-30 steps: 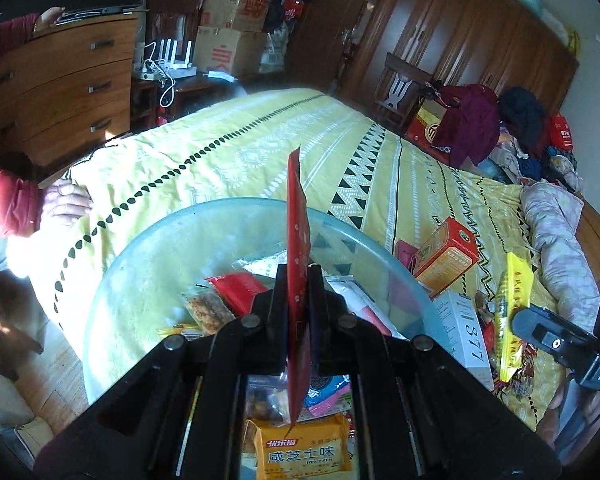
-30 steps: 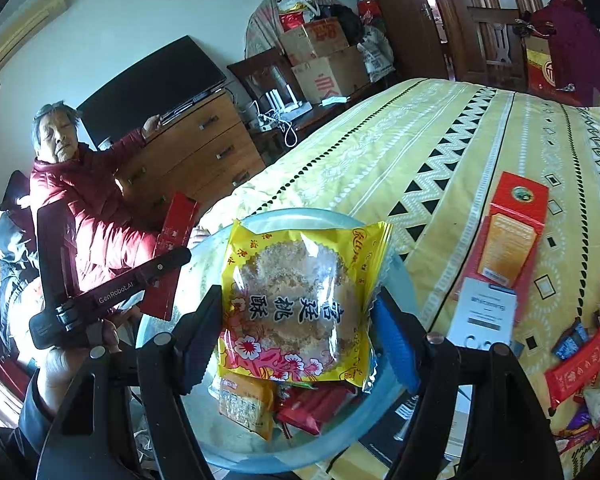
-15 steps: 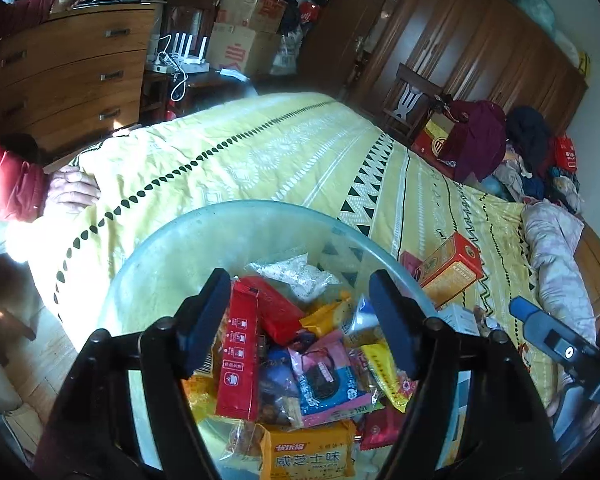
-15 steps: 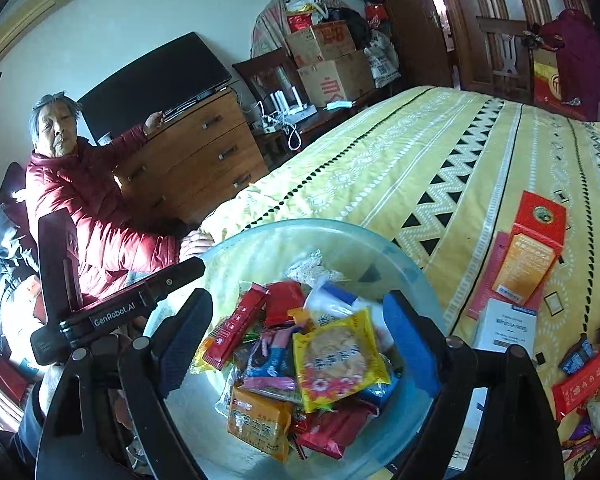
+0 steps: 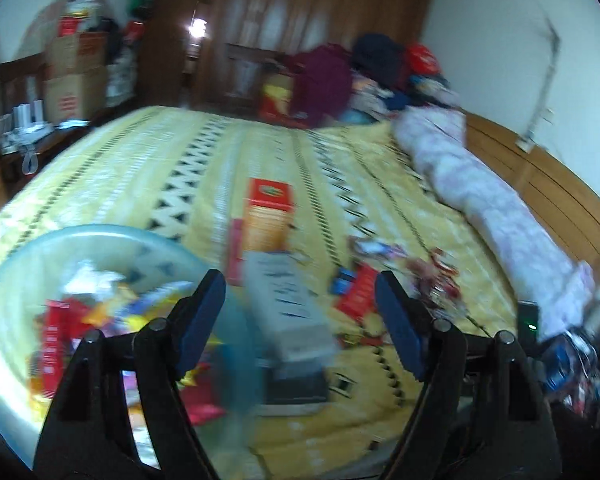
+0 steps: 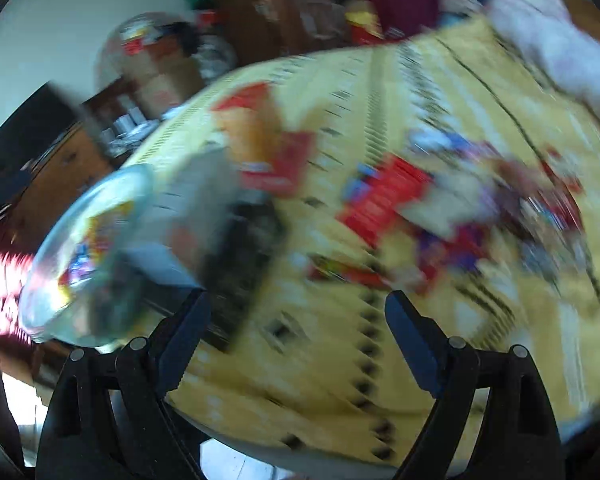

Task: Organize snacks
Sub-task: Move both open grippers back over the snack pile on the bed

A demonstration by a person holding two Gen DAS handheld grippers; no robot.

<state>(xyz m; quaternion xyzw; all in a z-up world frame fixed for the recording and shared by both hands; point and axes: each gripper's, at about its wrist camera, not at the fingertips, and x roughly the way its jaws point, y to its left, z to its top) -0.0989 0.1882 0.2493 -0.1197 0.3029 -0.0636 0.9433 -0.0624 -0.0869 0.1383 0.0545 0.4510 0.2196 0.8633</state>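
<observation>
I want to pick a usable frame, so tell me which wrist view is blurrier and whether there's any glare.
Right wrist view: heavy motion smear, the loose snacks and glass bowl are streaks. Left wrist view: milder blur, the orange box still readable; bright glare washes the bowl's left rim. Both show fisheye bending at the edges.

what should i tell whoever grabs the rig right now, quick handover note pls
Left hand-held gripper: empty, jaws opening, nothing between them.
Right hand-held gripper: open and empty, over bare bedspread.
Glass bowl sits at the near left of the bed and already holds a heap of snack packets.
Left to do: loose snacks lie scattered on the bedspread to the right, plus the red and orange box and grey box beside the bowl.
Both views are blurred, so check each packet before gripping.
</observation>
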